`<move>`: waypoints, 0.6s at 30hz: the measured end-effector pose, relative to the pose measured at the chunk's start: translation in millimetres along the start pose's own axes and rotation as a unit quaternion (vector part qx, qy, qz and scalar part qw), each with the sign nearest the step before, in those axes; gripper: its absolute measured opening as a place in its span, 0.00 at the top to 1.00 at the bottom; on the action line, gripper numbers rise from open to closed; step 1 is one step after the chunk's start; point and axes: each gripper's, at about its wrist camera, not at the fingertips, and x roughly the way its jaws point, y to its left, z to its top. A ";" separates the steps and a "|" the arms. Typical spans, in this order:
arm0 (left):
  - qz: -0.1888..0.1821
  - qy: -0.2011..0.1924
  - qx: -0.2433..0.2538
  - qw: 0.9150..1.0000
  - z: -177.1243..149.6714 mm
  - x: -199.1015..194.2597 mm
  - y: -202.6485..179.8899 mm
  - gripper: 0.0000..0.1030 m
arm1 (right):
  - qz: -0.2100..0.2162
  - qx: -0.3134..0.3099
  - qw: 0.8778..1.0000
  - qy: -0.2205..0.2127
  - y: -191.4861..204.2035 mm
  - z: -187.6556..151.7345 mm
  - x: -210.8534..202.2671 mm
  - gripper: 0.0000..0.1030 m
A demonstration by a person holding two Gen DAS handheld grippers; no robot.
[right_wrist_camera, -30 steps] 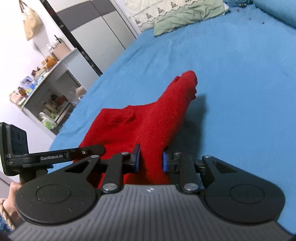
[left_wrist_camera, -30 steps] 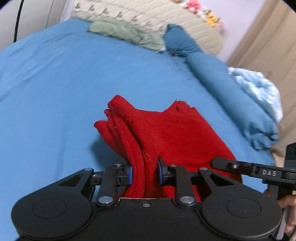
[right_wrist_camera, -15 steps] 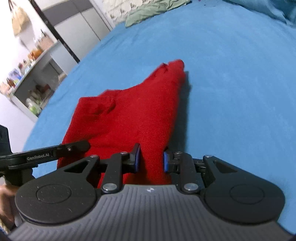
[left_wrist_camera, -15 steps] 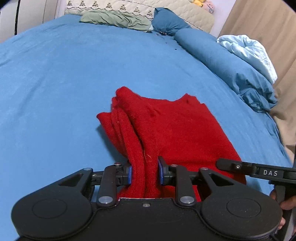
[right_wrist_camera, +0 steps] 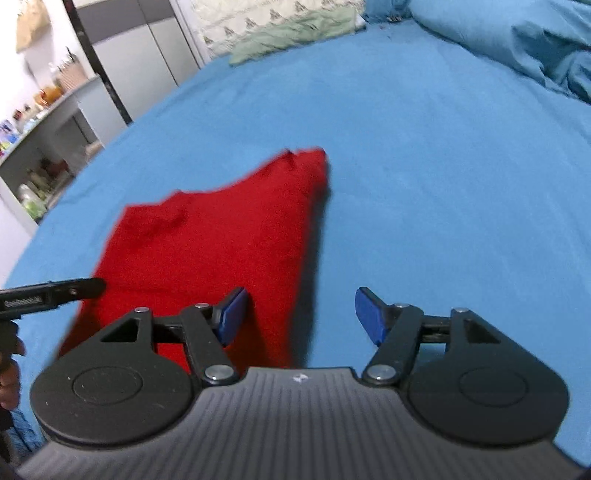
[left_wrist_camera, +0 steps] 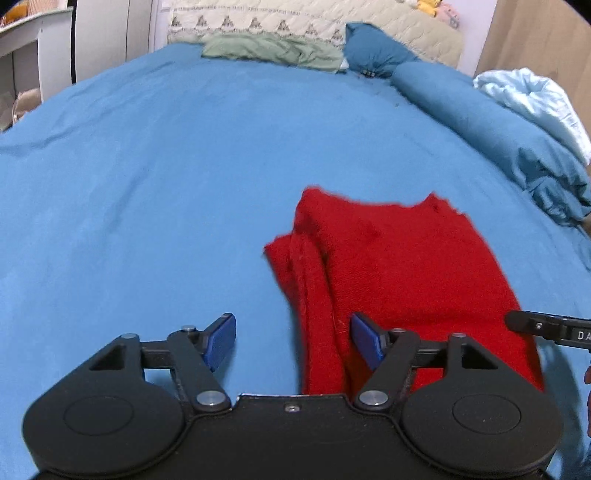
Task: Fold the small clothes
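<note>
Fingers of the left gripper spread wide apart, gripping nothing. Between them, closer to the right-hand blue pad, the thick folded edge of a red garment, lying flat on the blue bed sheet. Beyond the tips, the rest of the red garment stretching forward and to the right, with stacked layers showing along its left edge. At the right rim of this view, just past the garment's far side, a black arm of the other tool, lettered.

Fingers of the right gripper likewise splayed open, clamped on nothing. Left pad over the red garment, right pad over bare blue bed sheet; garment's right edge running up from between them toward a pointed corner ahead. To the left of these fingers, a black arm of the left tool reaching in over the garment's near left corner.

Far ahead of the left fingers, a green pillow against a cream quilted headboard, a dark blue pillow beside it, and a rolled blue duvet off to the right with pale blue bedding behind it. Left of the right fingers, shelves with small items, blurred.
</note>
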 end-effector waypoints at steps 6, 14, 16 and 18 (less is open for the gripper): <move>0.010 0.000 0.004 1.000 1.4 1.9 -2.6 0.30 | -0.011 0.008 1.000 -0.004 -5.8 -9.8 5.9 0.17; 0.060 -0.039 0.028 0.997 19.6 -86.0 -30.1 0.22 | -0.012 -0.006 0.998 -0.058 23.1 10.4 -78.1 0.13; 0.065 -0.055 0.028 0.996 21.9 -116.3 -39.8 0.07 | -0.020 -0.006 0.997 -0.070 35.0 14.6 -108.7 0.00; 0.073 -0.072 0.036 0.994 20.8 -146.0 -50.7 0.00 | -0.029 -0.007 0.997 -0.074 47.8 17.2 -139.2 0.00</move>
